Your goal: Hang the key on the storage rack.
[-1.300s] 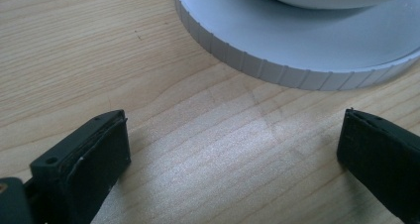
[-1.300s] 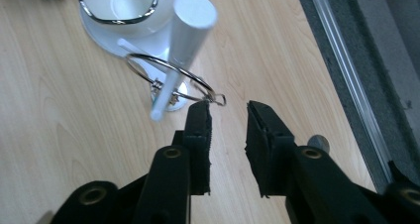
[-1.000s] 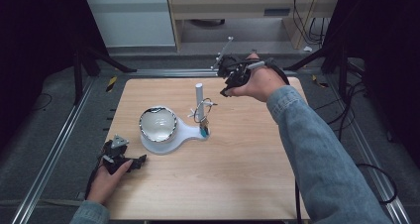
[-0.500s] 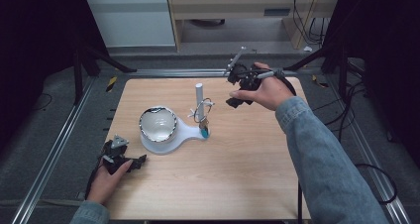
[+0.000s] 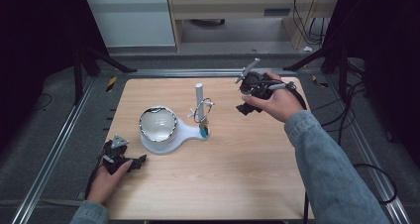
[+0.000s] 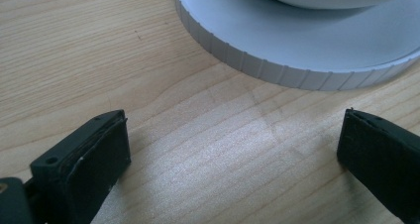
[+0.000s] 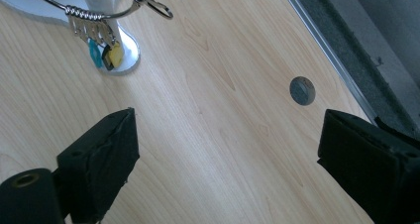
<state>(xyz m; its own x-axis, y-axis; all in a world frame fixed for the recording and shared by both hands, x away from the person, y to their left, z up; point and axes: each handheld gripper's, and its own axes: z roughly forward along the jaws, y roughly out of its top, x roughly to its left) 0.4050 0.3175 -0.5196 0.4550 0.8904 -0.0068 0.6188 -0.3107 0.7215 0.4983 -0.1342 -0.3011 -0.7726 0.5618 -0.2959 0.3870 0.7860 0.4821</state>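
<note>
Overhead arrangement: a light wooden surface (image 5: 223, 184) carries a white stand (image 5: 185, 131) near its centre. The stand's base is a round disc that narrows into a tongue toward the right; a white bowl with a dark rim (image 5: 157, 124) sits on the disc, and an upright white post (image 5: 199, 96) rises from the tongue. A wire key ring (image 5: 203, 107) hangs around the post, with small tags, one teal and one yellow (image 7: 113, 54), dangling from it down to the base.

Left gripper (image 5: 130, 163): held low at the near left corner of the surface, just beside the disc of the stand and pointing toward it. In the left gripper view its fingers (image 6: 94, 159) stand wide apart, released, with bare wood between them; the ribbed edge of the disc (image 6: 297, 73) lies just beyond the finger tips, not touching them.

Right gripper (image 5: 246, 107): held in the person's right hand (image 5: 275, 102) above the far right part of the surface, to the right of the post and apart from it. In the right gripper view its fingers (image 7: 101, 154) are likewise spread and grasp nothing; the key ring and tags lie ahead and to the upper left of the fingers, well apart from them. A small round grey plug (image 7: 302, 90) is set in the wood near the surface edge, between the fingers but farther off
</note>
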